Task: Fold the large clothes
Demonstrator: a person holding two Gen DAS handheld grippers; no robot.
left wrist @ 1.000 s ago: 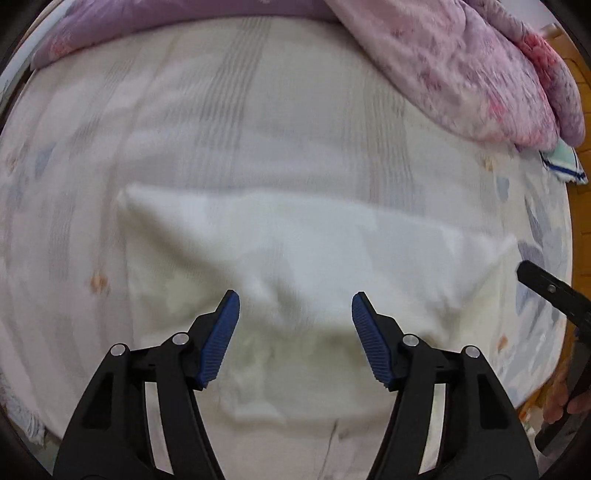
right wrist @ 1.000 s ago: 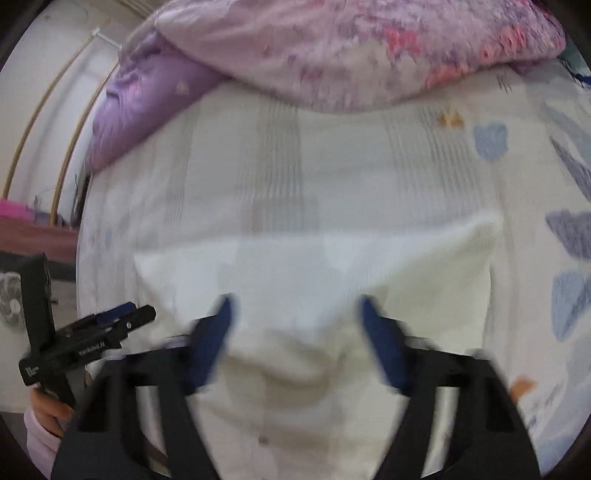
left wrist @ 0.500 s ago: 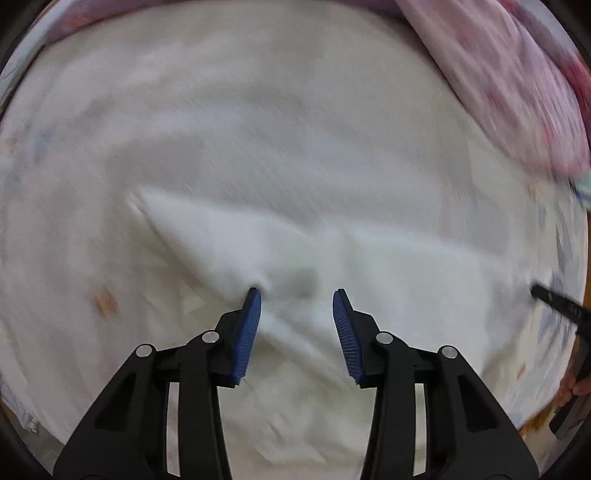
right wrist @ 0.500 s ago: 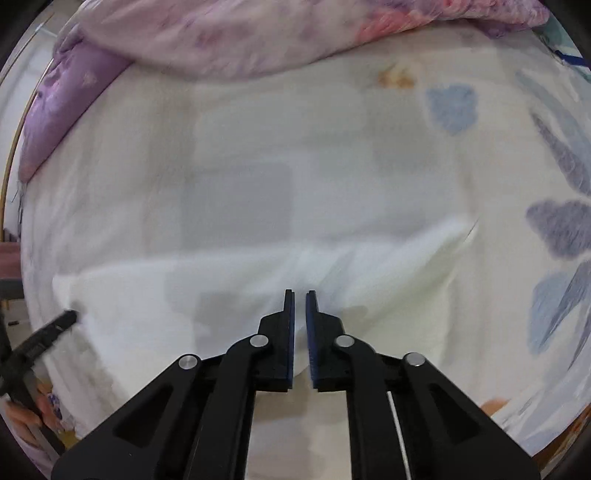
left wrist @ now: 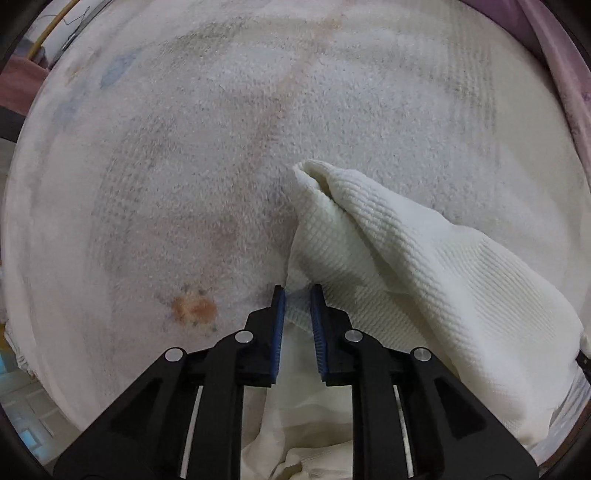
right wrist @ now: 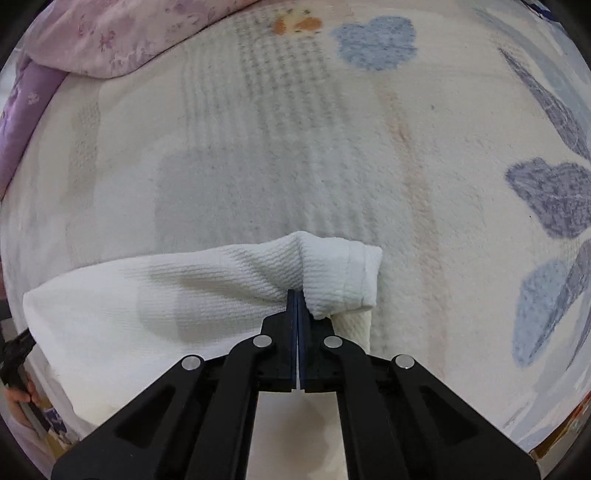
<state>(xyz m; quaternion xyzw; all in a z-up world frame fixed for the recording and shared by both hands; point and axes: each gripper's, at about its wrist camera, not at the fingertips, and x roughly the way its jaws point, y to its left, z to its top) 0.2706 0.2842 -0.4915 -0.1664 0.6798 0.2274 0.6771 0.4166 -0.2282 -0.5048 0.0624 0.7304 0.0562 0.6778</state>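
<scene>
A cream-white waffle-knit garment [right wrist: 207, 295] lies on the bed, over a pale fleecy blanket with faded blue and orange prints [right wrist: 295, 147]. Both claws point down at its near edge, one at each end, probably so that the edge can be lifted evenly and carried over for a fold.

The right claw [right wrist: 296, 295] is pressed together and pinches a bunch of the knit just beside the hemmed corner; the cloth rises in a ridge at the tips, which shows that it is caught.

The left claw [left wrist: 296, 293] is closing, with a narrow gap between its blue pads [left wrist: 279, 314]. A fold of the garment [left wrist: 424, 258] sits in this gap, near the other corner, and I cannot tell if the pads already press it.

A pink flowered quilt [right wrist: 122, 33] lies at the far side of the bed, well apart from the garment.
</scene>
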